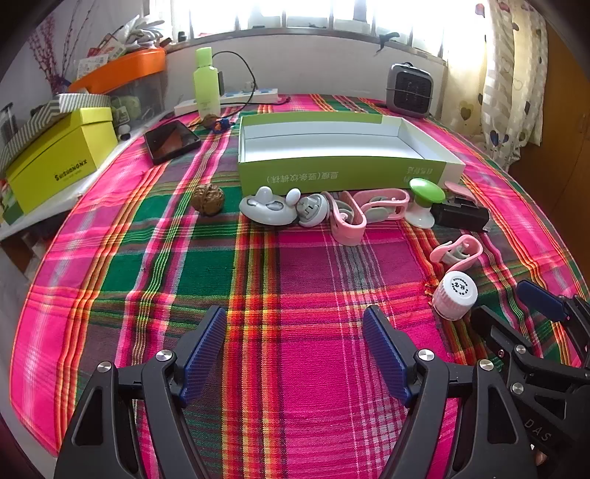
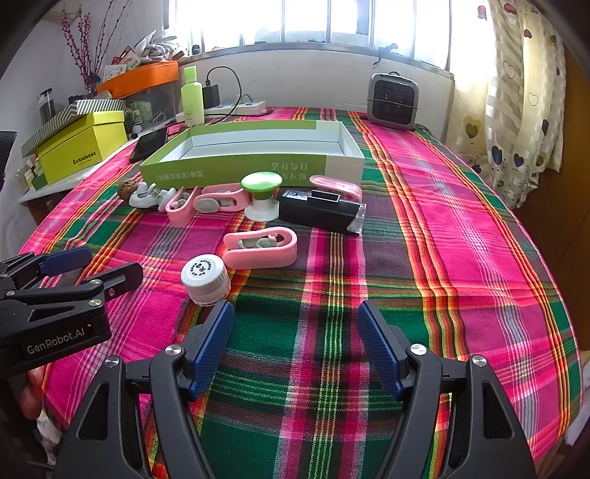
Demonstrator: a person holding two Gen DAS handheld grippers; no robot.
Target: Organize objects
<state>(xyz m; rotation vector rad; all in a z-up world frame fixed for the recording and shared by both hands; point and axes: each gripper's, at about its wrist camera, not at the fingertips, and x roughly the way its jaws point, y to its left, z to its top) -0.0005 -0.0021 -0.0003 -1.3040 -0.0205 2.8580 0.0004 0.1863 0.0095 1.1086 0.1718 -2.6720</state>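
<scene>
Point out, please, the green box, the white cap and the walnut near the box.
green box (image 2: 236, 171): right wrist view, on its printed front wall.
white cap (image 2: 204, 274): right wrist view, on its round top.
walnut (image 1: 208, 199): left wrist view, on its wrinkled shell.

A bench draped in a pink, green and orange plaid cloth (image 2: 461, 228) fills the room's foreground. Behind it runs a pale plastered wall (image 2: 317, 81) under a barred window (image 2: 332, 18) blazing with overexposed daylight. A cream curtain printed with hearts (image 2: 516, 110) hangs at right, beside brown wooden panelling (image 1: 564, 129).
</scene>
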